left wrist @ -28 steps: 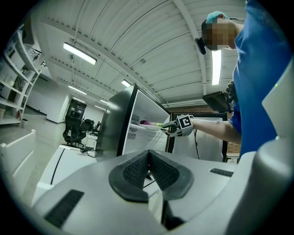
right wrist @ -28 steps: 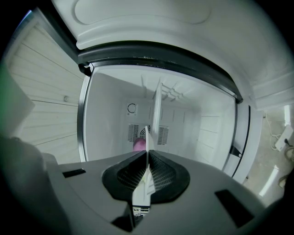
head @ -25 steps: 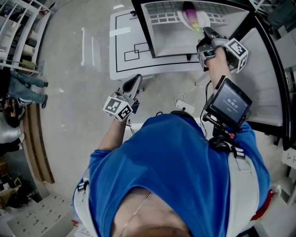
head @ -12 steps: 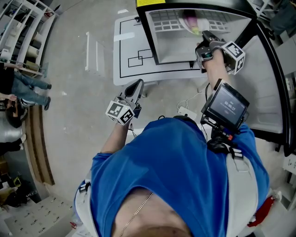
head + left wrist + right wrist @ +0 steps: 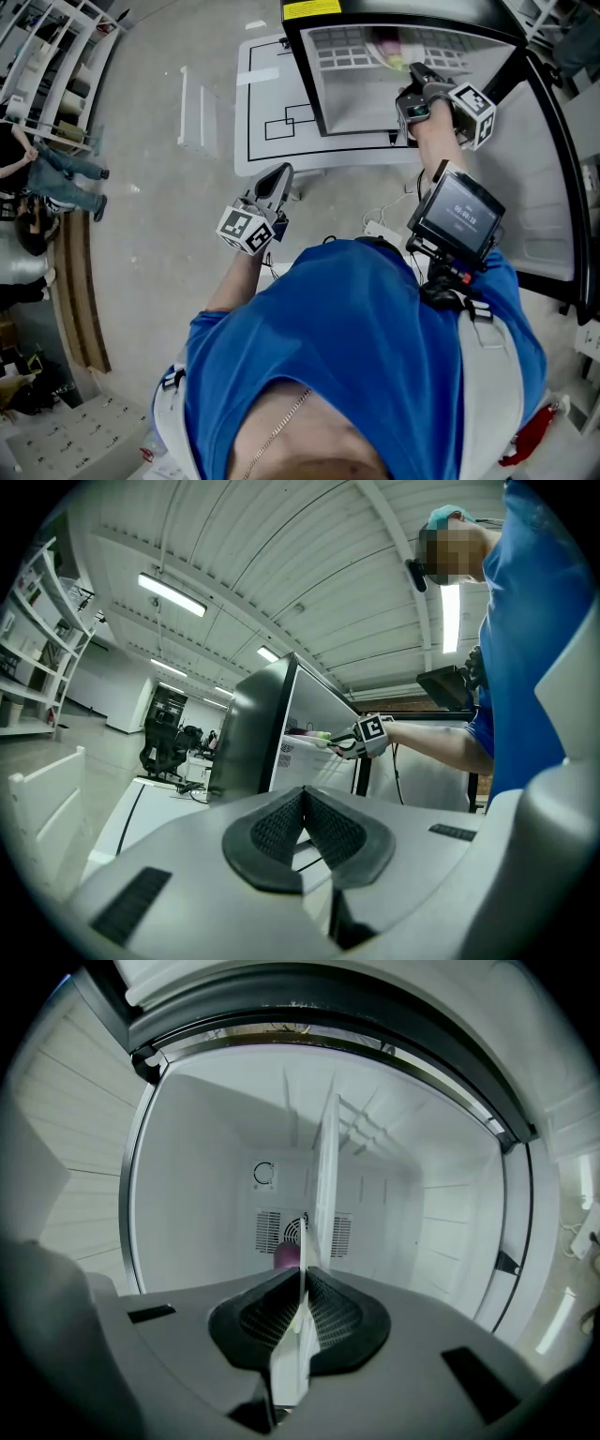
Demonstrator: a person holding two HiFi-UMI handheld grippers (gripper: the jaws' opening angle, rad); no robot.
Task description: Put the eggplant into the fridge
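The fridge (image 5: 302, 82) stands open, its white inside facing me. My right gripper (image 5: 418, 71) reaches into it, shut on the rim of a white plate (image 5: 382, 49) that carries the purple, green-tipped eggplant (image 5: 388, 42). The right gripper view has the plate (image 5: 324, 1176) edge-on between the right gripper's (image 5: 303, 1283) pads, with the eggplant (image 5: 285, 1255) peeking out beside it before the back vent. My left gripper (image 5: 277, 176) hangs outside the fridge at lower left, shut and empty. The left gripper (image 5: 302, 803) looks at the fridge (image 5: 248, 733) from the side.
The open fridge door (image 5: 553, 178) stands at the right. A white floor board with black lines (image 5: 267, 117) lies left of the fridge. A power strip and cables (image 5: 380, 225) lie on the floor. Shelving (image 5: 42, 56) and another person (image 5: 52, 178) are at far left.
My right gripper has carried the plate with the eggplant a little deeper into the fridge, so the fridge's top edge hides more of it. The left gripper has stayed where it was.
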